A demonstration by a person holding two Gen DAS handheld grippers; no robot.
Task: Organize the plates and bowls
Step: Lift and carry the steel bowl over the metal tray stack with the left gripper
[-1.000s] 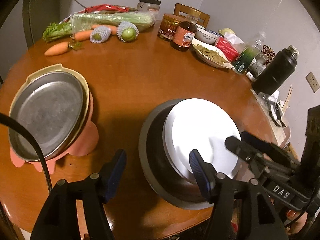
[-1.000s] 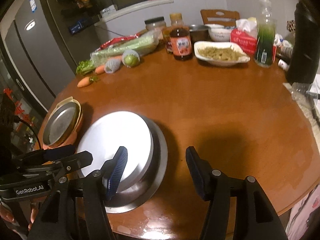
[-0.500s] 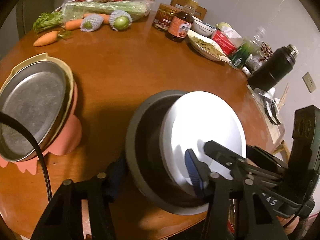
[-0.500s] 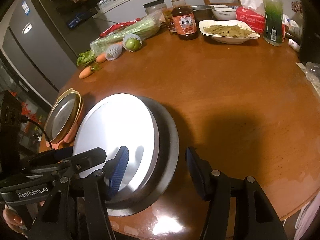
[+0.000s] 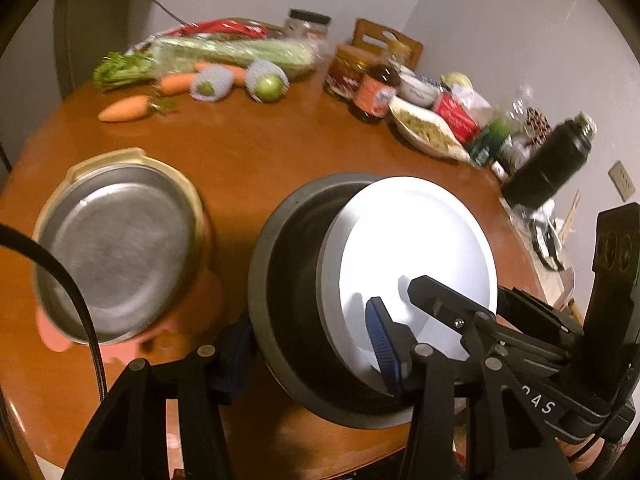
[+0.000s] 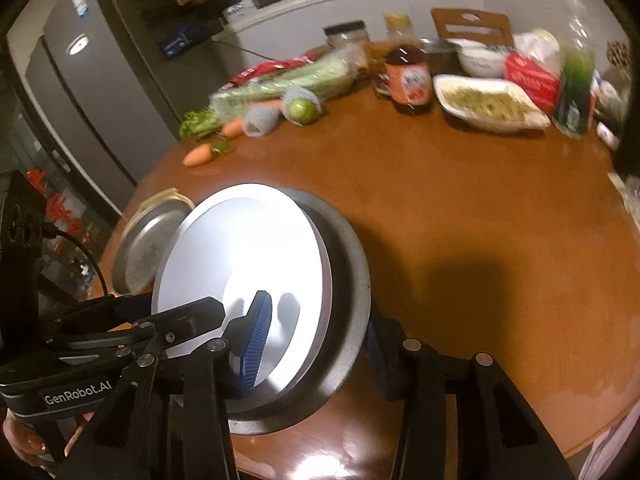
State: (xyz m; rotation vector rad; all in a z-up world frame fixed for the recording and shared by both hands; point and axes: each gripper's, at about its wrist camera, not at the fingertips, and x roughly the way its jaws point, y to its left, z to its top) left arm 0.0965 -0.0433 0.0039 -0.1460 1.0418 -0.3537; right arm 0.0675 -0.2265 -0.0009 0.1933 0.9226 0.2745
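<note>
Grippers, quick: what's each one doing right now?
Left gripper: open, fingers straddling the near rim of the dark bowl, not clamped.
Right gripper: open, straddling the same rim beside the white plate.

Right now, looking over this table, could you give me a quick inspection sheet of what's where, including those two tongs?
Surface: round wooden table, glossy.
Job's things: white plate tilted inside a dark grey bowl; a metal dish nested in a pink holder beside them.
Clutter: carrots, celery, netted fruit, sauce bottle, food dish, black flask.
Grippers: left tongs straddle the bowl's rim; right tongs straddle the plate and bowl edge; whether they are clamped cannot be told.
Cables: black cable over the metal dish.
Surroundings: fridge, chair, wall.
</note>
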